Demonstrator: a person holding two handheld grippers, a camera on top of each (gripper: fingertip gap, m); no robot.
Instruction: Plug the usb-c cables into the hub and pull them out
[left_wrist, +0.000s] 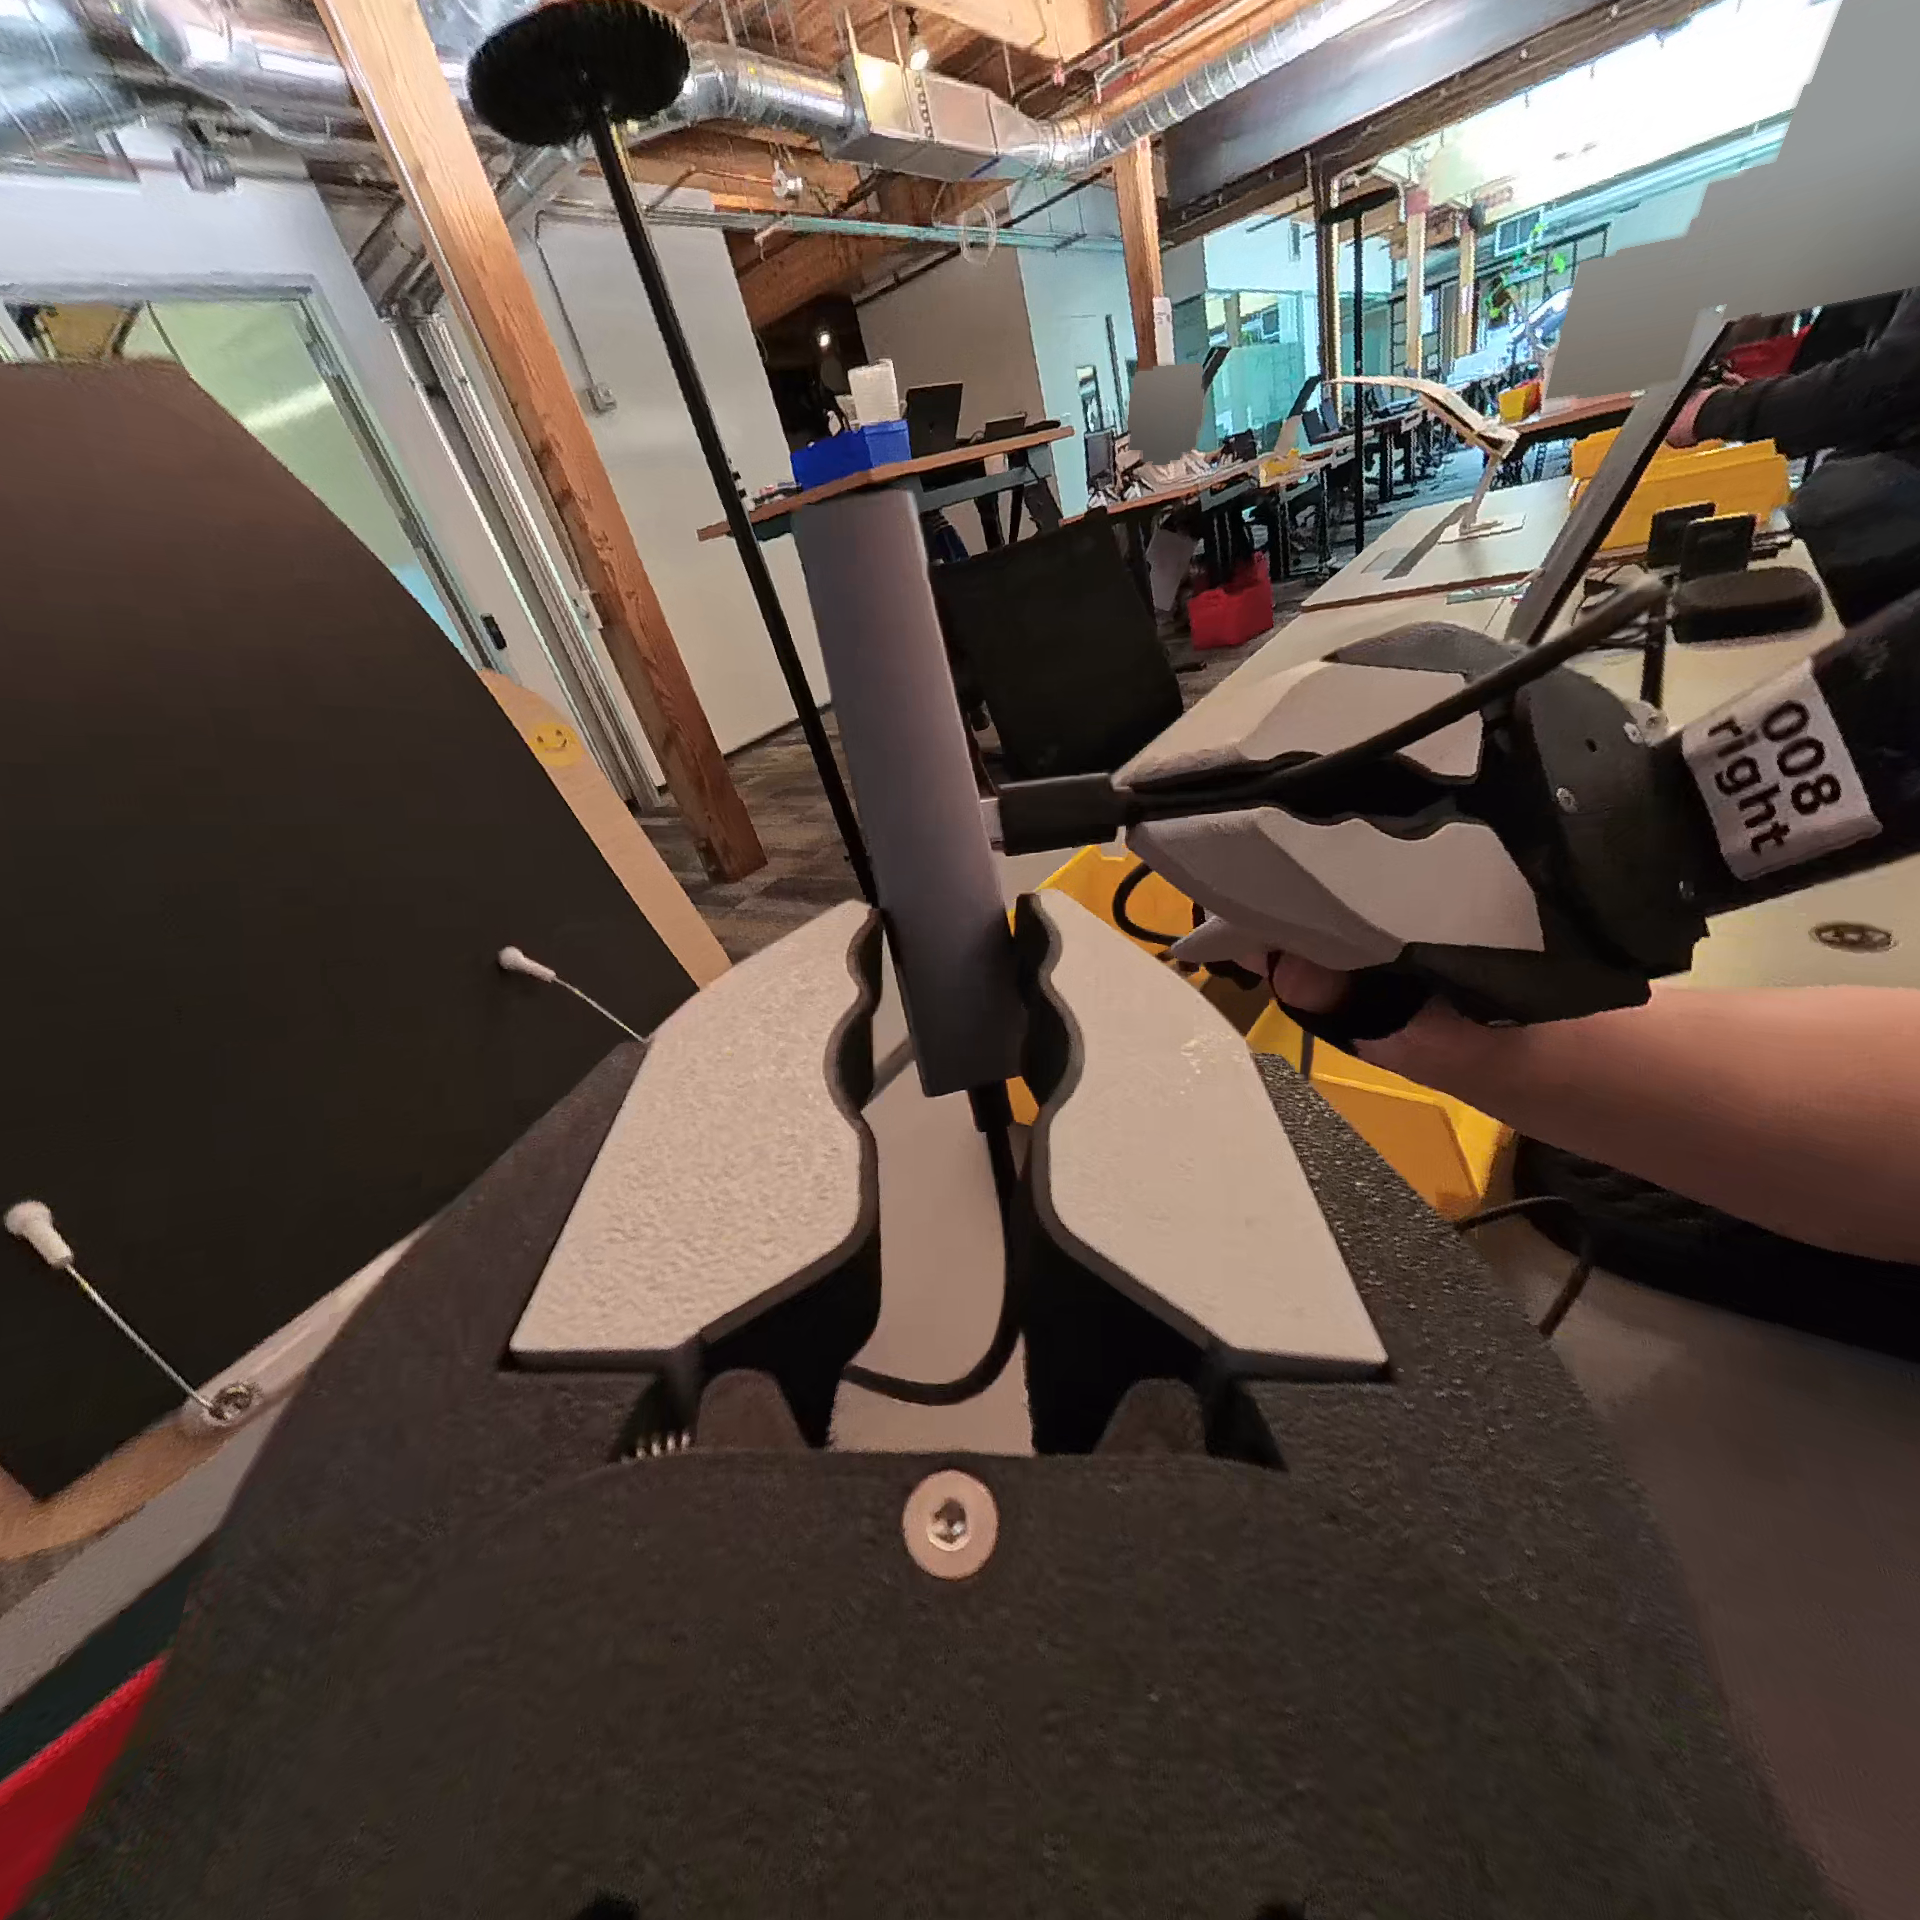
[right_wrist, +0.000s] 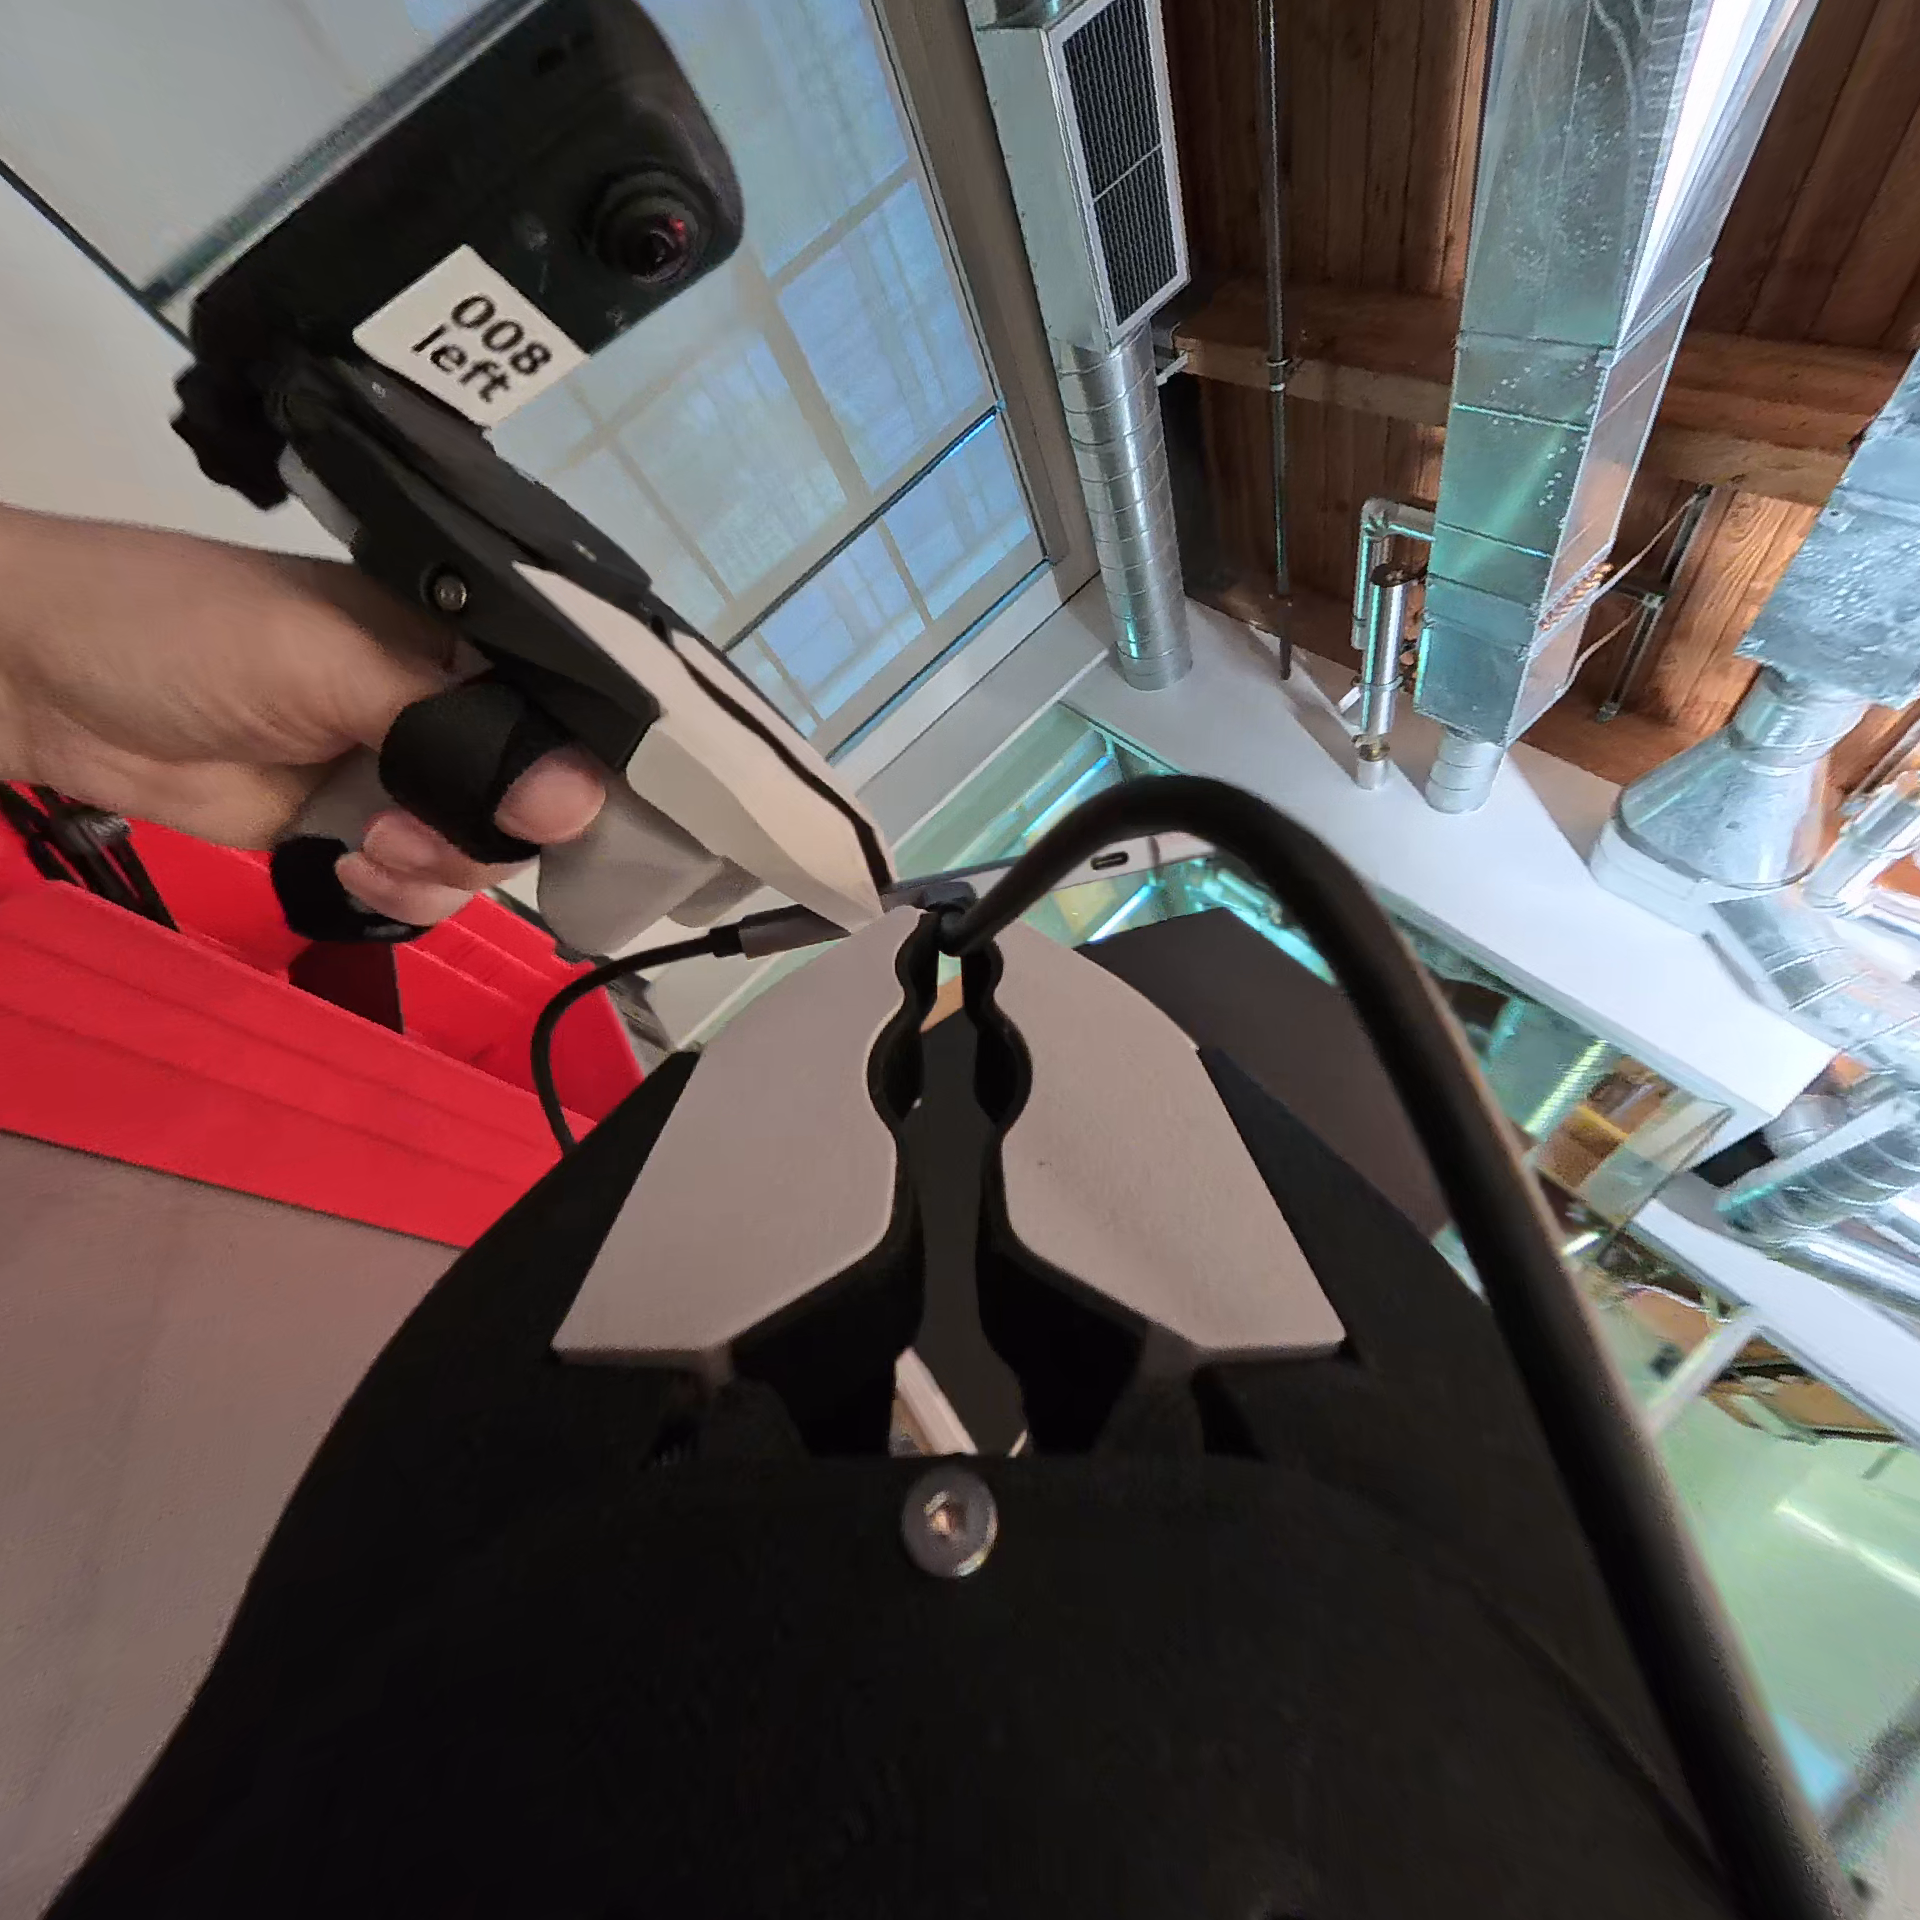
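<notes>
Grippers both clamped: left gripper (left_wrist: 945, 961) grips hub (left_wrist: 904, 748), right gripper (left_wrist: 1127, 810) pinches usb-c plug (left_wrist: 1055, 812).

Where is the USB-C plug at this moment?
In the left wrist view, the USB-C plug sits right of centre, clamped in the right gripper, its tip at the hub's right edge.

two grippers (left_wrist: 948, 971) (left_wrist: 1127, 816), one hub (left_wrist: 904, 748), two cables (left_wrist: 1049, 812) (left_wrist: 992, 1132)

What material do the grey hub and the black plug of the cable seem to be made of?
The hub, clamped upright in the left gripper, looks like anodised aluminium: an even matte grey skin with a soft sheen and crisp edges. Painted plastic cannot be ruled out. The plug, pinched by the right gripper, looks like moulded black plastic, dull and uniform, without reflections.
</notes>
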